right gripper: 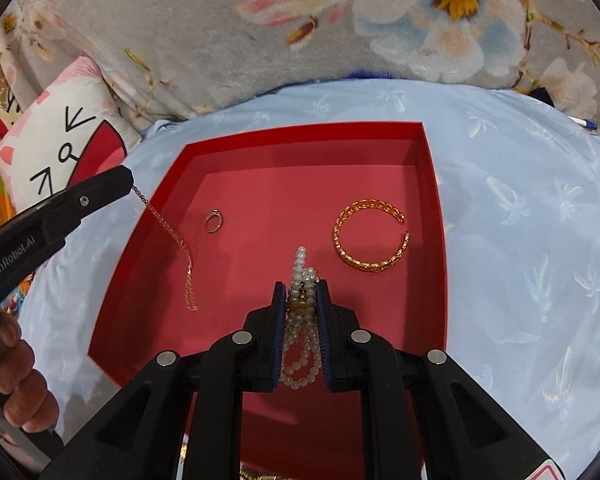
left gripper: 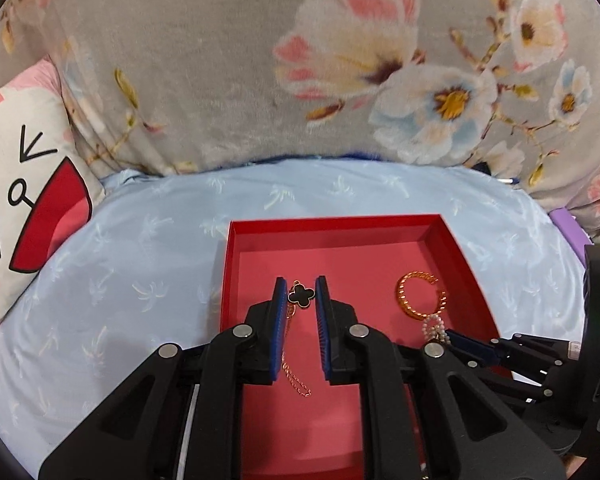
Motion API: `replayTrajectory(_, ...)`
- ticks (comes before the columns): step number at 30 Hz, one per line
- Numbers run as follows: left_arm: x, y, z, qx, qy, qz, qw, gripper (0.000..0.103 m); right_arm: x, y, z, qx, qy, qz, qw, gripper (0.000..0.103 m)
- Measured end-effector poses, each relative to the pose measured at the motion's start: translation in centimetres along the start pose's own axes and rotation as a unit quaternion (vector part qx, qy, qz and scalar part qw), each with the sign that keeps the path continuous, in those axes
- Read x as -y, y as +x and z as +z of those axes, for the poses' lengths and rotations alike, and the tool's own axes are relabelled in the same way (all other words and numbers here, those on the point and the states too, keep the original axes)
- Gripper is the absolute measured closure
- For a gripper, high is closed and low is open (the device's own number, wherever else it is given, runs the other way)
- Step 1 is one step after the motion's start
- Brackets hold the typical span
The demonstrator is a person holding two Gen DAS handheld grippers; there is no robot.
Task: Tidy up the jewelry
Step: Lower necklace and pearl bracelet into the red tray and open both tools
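Black linkage arms fill the bottom of both wrist views. Between the blue pads of the left hand-held gripper [left gripper: 301,294] sits a black clover pendant [left gripper: 301,297], clenched at the tips, with its thin gold chain [left gripper: 296,376] hanging down between the fingers over the floor of the red box [left gripper: 456,248]. From the right wrist view the same chain [right gripper: 172,240] runs from the left hand-held gripper's tip [right gripper: 120,182] and droops over the box's left wall [right gripper: 140,264] down onto its floor.

Pinched in the right hand-held gripper [right gripper: 301,294] is a bunched pearl bracelet [right gripper: 300,320], loops of beads sticking out past the tips and hanging back between the fingers above the box floor. In the left wrist view that gripper [left gripper: 452,338] comes in from the right with the pearls [left gripper: 434,326] at its tip, just beside a gold bangle [left gripper: 420,294].

Lying flat on the box floor are the open gold bangle [right gripper: 370,240], right of the pearls, and a small silver ring [right gripper: 213,221] towards the left, well apart from each other.

Under the box lies a pale blue sheet [right gripper: 520,240] on a bed, with a floral blanket [left gripper: 220,60] behind and a cartoon pillow [left gripper: 24,184] to the left. A bare hand [right gripper: 18,380] grips the left tool's handle.
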State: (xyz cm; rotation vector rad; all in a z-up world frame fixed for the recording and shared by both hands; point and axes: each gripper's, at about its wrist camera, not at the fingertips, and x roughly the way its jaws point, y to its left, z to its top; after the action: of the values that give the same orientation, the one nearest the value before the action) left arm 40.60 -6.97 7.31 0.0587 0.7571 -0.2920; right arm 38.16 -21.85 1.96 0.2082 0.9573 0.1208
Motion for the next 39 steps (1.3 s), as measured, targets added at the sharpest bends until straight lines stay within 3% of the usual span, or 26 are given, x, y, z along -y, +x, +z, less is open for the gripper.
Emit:
replayTrajectory(11, -1.3, 3.3, -0.6, -0.028, -0.01, 0.031, 0.9991, 0.086, 0.3, 3.3, 0.5, -0.023, 0.005, -0.023, 0.999, 0.087)
replayTrajectory(13, -1.4, 3.4, -0.7, -0.026, -0.01, 0.037, 0.9989, 0.068, 0.3, 3.1, 0.5, -0.016, 0.005, -0.023, 1.0, 0.082)
replayTrajectory(15, -1.4, 3.1, -0.7, -0.019, -0.008, 0.048, 0.9986, 0.058, 0.3, 2.5, 0.7, -0.003, 0.002, -0.029, 1.0, 0.078)
replayTrajectory(23, -1.3, -0.8, -0.5, 0.021, 0.008, 0.071, 0.9972, 0.044, 0.8, -3.2, 0.7, 0.062, -0.003, -0.033, 0.998, 0.065)
replayTrajectory(25, -1.3, -2.1, -0.6, 0.028, 0.009, 0.075, 0.9967, 0.03, 0.8, -5.1, 0.3, 0.079, -0.009, -0.037, 0.996, 0.061)
replayTrajectory(31, -1.7, -7.0, -2.8, 0.047, 0.01, 0.072, 0.9963, 0.027, 1.2, -10.2, -3.4, 0.111, -0.029, -0.036, 0.993, 0.049)
replayTrajectory(39, -1.4, -10.2, -9.0, 0.033, 0.013, 0.089, 0.9954, 0.025, 1.5, -12.6, -9.9, 0.102, -0.039, -0.048, 0.993, 0.048)
